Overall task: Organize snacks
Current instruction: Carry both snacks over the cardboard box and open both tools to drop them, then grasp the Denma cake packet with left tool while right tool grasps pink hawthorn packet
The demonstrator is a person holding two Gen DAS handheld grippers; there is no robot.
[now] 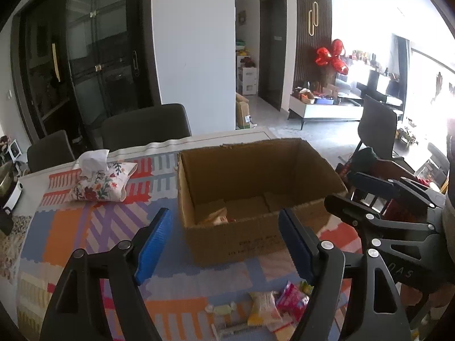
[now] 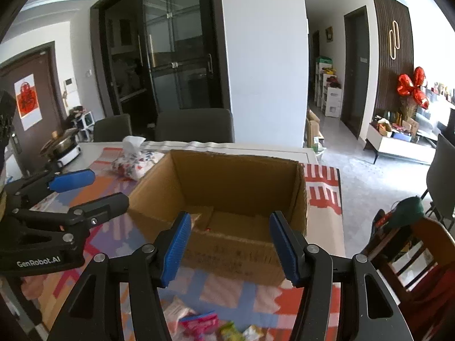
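Observation:
An open cardboard box (image 1: 256, 244) stands on the patterned tablecloth, with a snack packet (image 1: 217, 218) lying inside near its front wall. My left gripper (image 1: 224, 241) hovers open in front of the box, nothing between its blue pads. Loose snack packets (image 1: 273, 307) lie on the cloth below it. In the right wrist view the same box (image 2: 236, 258) sits just ahead, and my right gripper (image 2: 230, 247) is open and empty before its front wall. More snacks (image 2: 199, 322) lie beneath it. Each gripper also shows in the other's view, at the side.
A floral tissue pouch (image 1: 102, 183) lies at the far left of the table. Dark chairs (image 1: 145, 126) stand behind the table, a wooden chair (image 2: 412, 244) at the right. A cooking pot (image 2: 61, 147) sits at the far left edge.

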